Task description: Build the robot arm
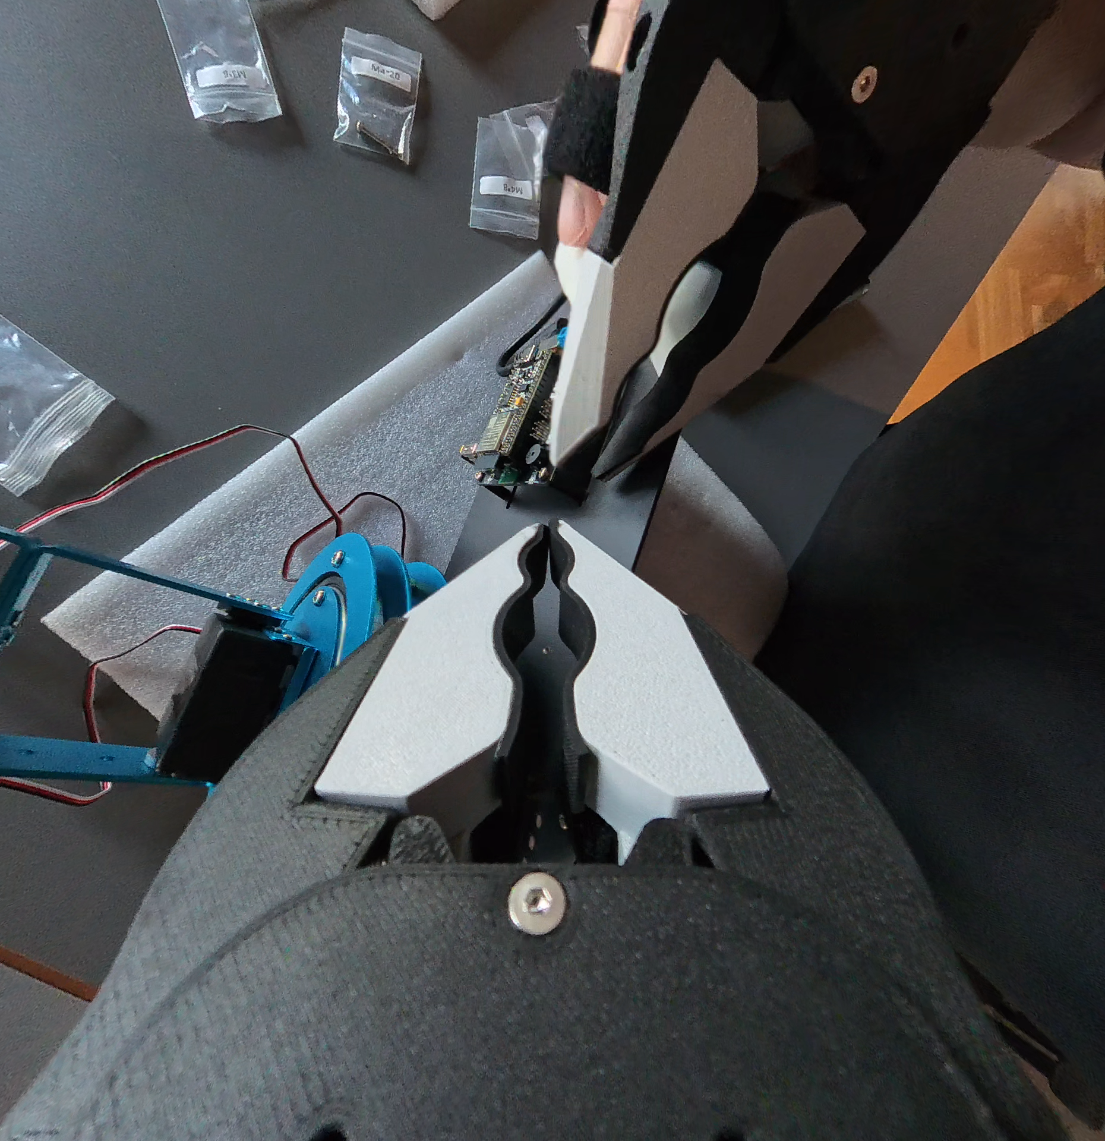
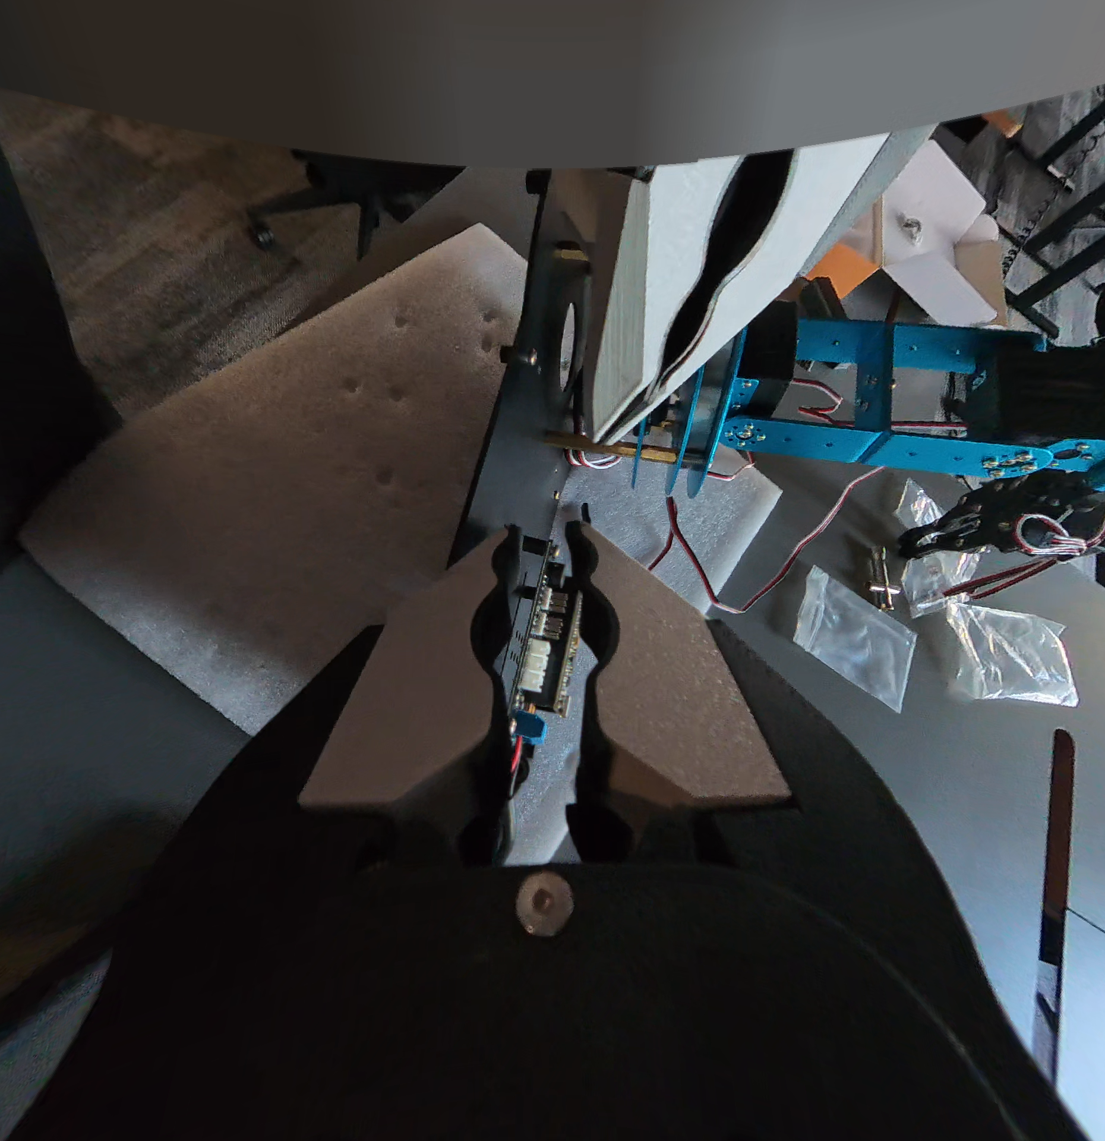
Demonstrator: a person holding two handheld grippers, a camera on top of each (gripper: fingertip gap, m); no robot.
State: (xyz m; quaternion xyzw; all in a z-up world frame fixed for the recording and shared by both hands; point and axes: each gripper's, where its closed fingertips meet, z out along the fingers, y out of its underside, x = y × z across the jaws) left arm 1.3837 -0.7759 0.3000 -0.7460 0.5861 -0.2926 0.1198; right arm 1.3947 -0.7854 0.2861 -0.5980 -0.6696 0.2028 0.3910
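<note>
My left gripper [image 1: 549, 532] is shut on the edge of a thin black plate [image 1: 605, 525] that stands on edge over the foam. A green-and-black circuit board [image 1: 518, 420] sits on that plate at its far end. My right gripper [image 2: 541, 531] is shut on the circuit board [image 2: 541, 623] with the plate [image 2: 519, 432] beside its left finger. The right gripper also shows in the left wrist view [image 1: 584, 469], coming down from the upper right. The left gripper shows in the right wrist view [image 2: 624, 426], by a brass standoff.
A blue metal robot arm [image 1: 346, 593] with black servos and red-white wires lies to the left on a grey foam sheet [image 1: 352, 469]. Its black claw [image 2: 982, 512] rests among small clear bags [image 2: 852, 630]. More bags [image 1: 380, 92] lie on the dark table. A black chair [image 1: 970, 617] stands alongside. The tips of both grippers are at nearly the same place.
</note>
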